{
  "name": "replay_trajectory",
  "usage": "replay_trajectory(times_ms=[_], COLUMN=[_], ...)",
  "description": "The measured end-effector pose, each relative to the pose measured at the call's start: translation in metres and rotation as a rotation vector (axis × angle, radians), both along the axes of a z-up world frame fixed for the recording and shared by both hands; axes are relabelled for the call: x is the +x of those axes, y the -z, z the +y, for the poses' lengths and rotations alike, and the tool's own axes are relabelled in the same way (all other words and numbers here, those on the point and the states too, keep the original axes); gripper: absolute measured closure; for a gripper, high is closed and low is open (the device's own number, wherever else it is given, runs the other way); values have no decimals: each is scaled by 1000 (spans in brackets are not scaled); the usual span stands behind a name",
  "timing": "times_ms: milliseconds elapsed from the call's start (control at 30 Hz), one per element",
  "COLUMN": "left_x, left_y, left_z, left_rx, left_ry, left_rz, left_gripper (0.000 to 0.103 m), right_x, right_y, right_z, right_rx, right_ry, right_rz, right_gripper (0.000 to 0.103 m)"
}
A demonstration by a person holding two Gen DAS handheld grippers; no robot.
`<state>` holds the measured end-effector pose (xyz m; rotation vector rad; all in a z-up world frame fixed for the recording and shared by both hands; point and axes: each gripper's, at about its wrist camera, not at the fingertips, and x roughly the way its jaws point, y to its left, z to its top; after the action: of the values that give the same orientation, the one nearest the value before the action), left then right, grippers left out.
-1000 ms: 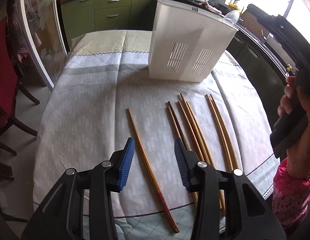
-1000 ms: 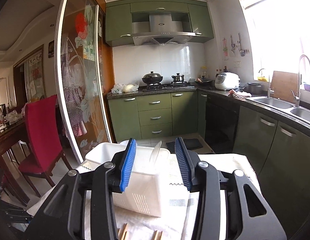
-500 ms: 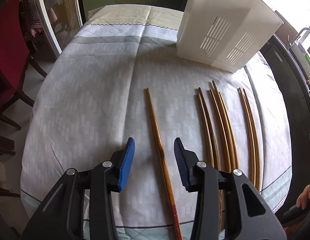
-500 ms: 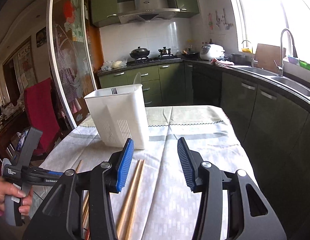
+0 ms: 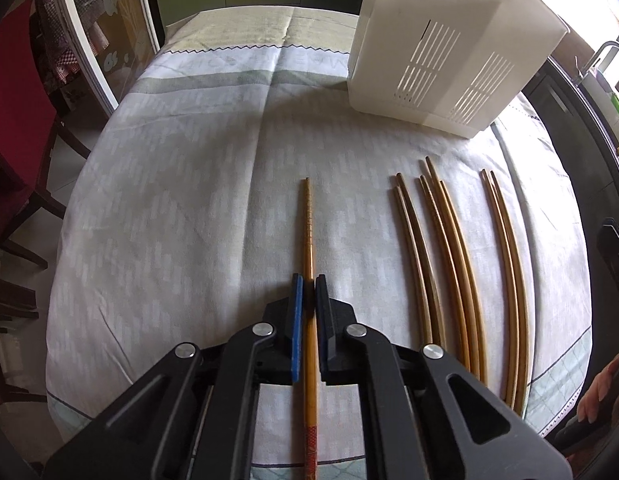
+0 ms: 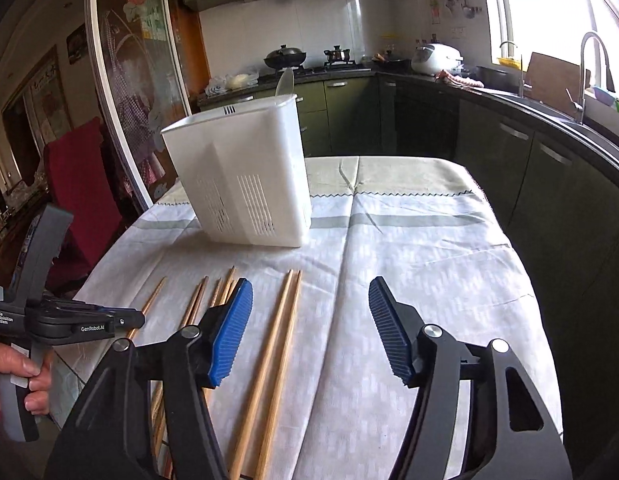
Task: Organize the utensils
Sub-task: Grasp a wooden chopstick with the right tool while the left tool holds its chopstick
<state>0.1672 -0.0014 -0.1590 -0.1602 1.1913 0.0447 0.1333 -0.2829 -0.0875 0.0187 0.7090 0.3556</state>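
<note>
My left gripper is shut on a single brown chopstick that lies lengthwise on the tablecloth, left of the others. Several more chopsticks lie in pairs to its right. A white slotted utensil holder stands at the far right of the table. In the right wrist view my right gripper is open and empty above the cloth, with a pair of chopsticks just right of its left finger. The holder stands beyond, and the left gripper's body shows at the left.
The table is covered by a white and grey cloth. A red chair stands at its left side. Green kitchen cabinets and a sink counter run along the right. A glass sliding door is behind the holder.
My left gripper has moved forward and down over the lone chopstick and shut on it. My right gripper has tilted down toward the table and opened wider.
</note>
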Motion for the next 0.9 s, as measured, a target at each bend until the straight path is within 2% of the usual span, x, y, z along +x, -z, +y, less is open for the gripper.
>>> replay_trajectory(times_ms=[100, 233, 600, 733, 900], left_x=[-1, -1, -3, -4, -2], left_y=[0, 1, 1, 1, 0], left_z=[3, 9, 6, 6, 5], left_rx=[27, 38, 51, 59, 65], left_ry=[43, 52, 77, 85, 89], left_rz=[-6, -14, -25, -31, -25], left_gripper=[97, 97, 96, 96, 96], right_x=[14, 29, 37, 44, 53], right_y=[11, 30, 56, 67, 69], right_z=[3, 11, 37, 44, 57], right_rx=[-13, -48, -154, -183, -218], right_ry=[-24, -46, -74, -78, -88], right_rz=[75, 161, 213, 237, 228], right_gripper=[57, 63, 69, 75, 77])
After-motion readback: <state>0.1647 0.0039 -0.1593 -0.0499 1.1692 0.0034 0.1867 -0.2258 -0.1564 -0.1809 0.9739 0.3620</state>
